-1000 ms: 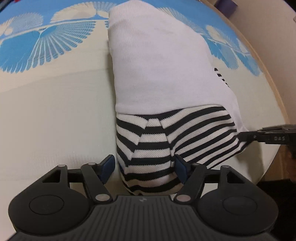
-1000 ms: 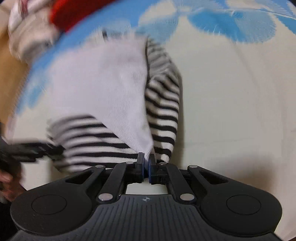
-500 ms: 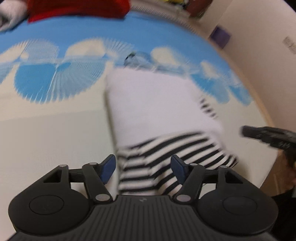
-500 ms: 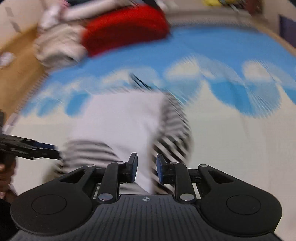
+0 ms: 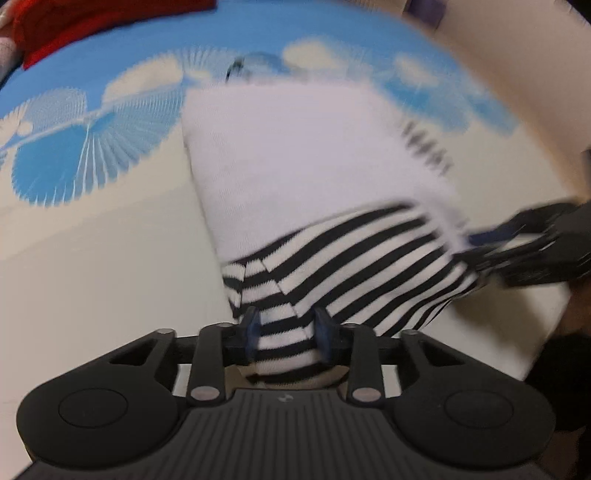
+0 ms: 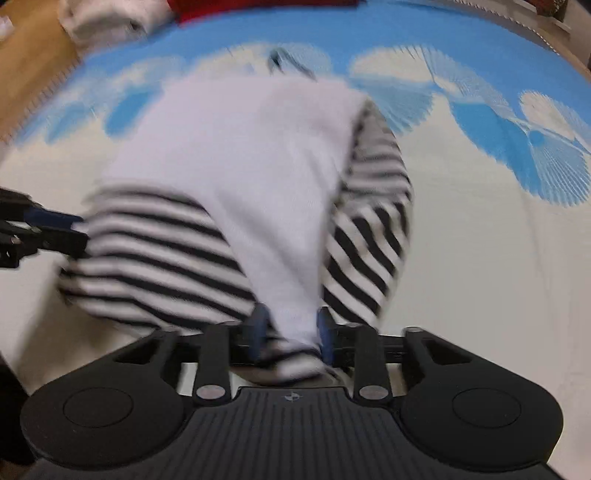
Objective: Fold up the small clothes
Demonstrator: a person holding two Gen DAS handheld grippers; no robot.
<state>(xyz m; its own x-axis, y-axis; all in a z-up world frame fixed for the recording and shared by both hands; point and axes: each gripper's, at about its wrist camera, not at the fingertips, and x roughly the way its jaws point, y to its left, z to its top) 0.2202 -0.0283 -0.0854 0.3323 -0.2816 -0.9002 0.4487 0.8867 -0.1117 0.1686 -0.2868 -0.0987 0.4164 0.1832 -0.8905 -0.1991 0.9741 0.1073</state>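
A small white garment with black-and-white striped sleeves lies partly folded on a blue-and-cream patterned cloth; it also shows in the right wrist view. My left gripper has its jaws around the near striped edge, partly closed with fabric between them. My right gripper likewise has its jaws around the near white and striped corner. Each gripper shows at the edge of the other's view, the right one and the left one. Both views are blurred.
The patterned cloth covers the table. A red garment and pale clothes lie at the far edge. The table's edge and a wall are on the right of the left wrist view.
Both grippers pulled back open, then came forward again onto the garment's near edge. Their jaws have narrowed around the fabric.
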